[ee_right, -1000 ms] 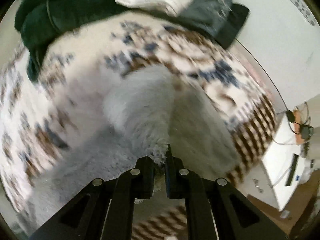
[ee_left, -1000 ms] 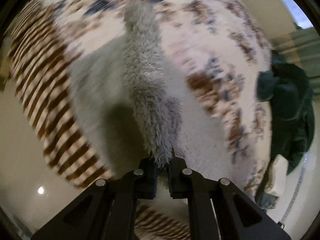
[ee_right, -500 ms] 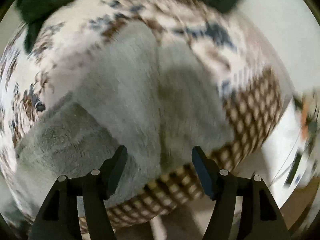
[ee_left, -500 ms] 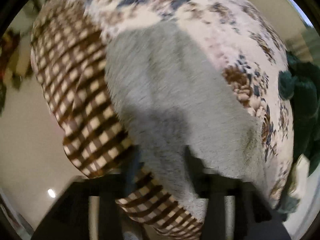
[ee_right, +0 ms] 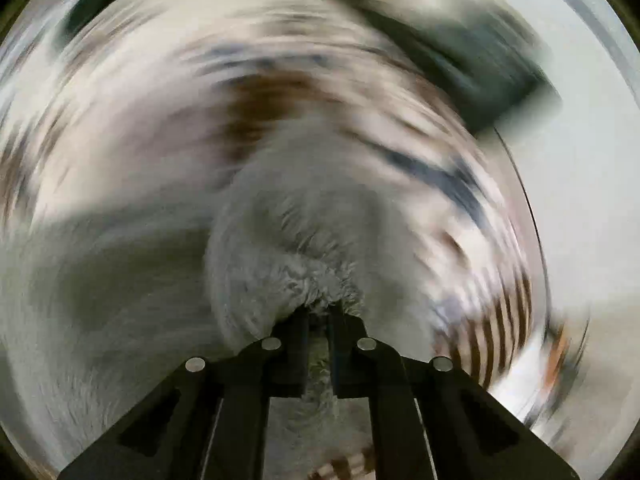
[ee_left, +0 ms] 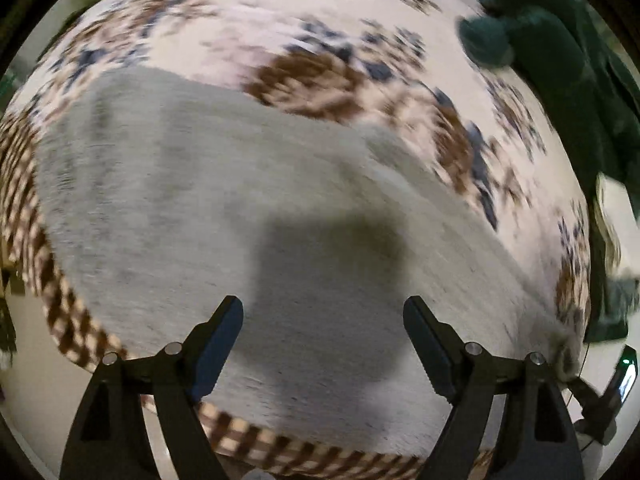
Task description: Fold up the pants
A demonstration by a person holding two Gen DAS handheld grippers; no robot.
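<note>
The grey fleece pants (ee_left: 224, 200) lie spread flat on a bed with a white, brown and blue patterned cover (ee_left: 320, 32). My left gripper (ee_left: 323, 344) is open and empty, hovering just above the pants near the bed's front edge. In the right wrist view, heavily blurred by motion, my right gripper (ee_right: 319, 316) is shut on a bunched fold of the grey pants (ee_right: 304, 248) and lifts it off the cover.
A dark green garment (ee_left: 568, 80) lies heaped at the bed's far right, with pale folded cloth (ee_left: 612, 216) beside it. The brown checked bed border (ee_left: 60, 320) marks the near edge. Pale floor lies below it. A dark garment (ee_right: 480, 64) is smeared at top right.
Both grippers let go of the pants half a second ago. The left has stayed open and swung right. The right gripper has shut again on a fold of the pants and is turning fast.
</note>
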